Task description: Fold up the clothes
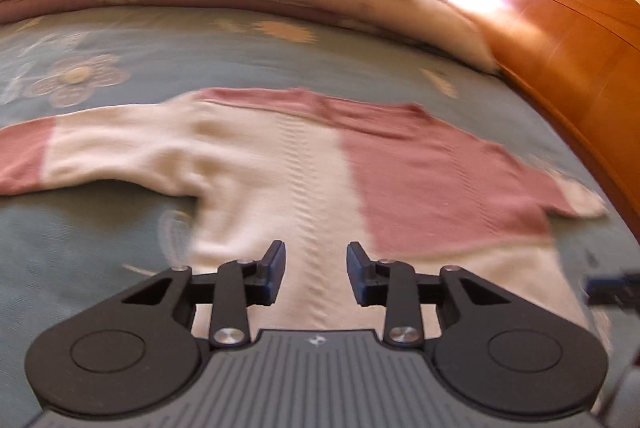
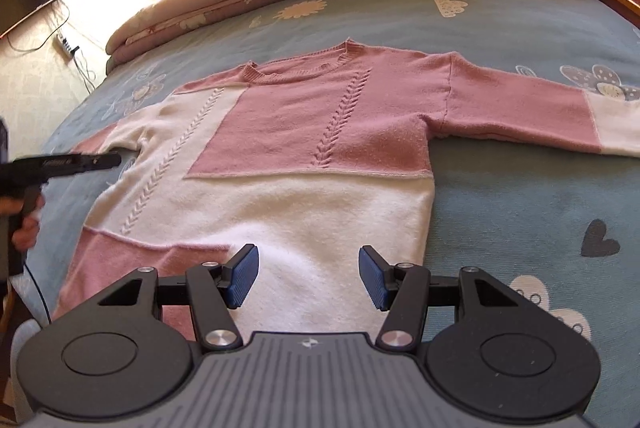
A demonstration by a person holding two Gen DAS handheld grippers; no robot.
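My left gripper [image 1: 316, 274] and right gripper [image 2: 308, 278] gape, holding nothing. The pink-and-white sweater [image 2: 320, 147] lies flat on the blue bedspread [image 2: 520, 207], near hem beneath me.

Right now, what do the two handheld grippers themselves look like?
Both match: a grey ribbed body with a small white logo, black round-ended side plates, and black linkage arms with silver screws. The right gripper has blue ribbed pads on its fingers. The left gripper is similar, with a dark cable trailing.

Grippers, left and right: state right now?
Left gripper: open, holding nothing, above the sweater.
Right gripper: open, holding nothing, above the sweater's white hem area.
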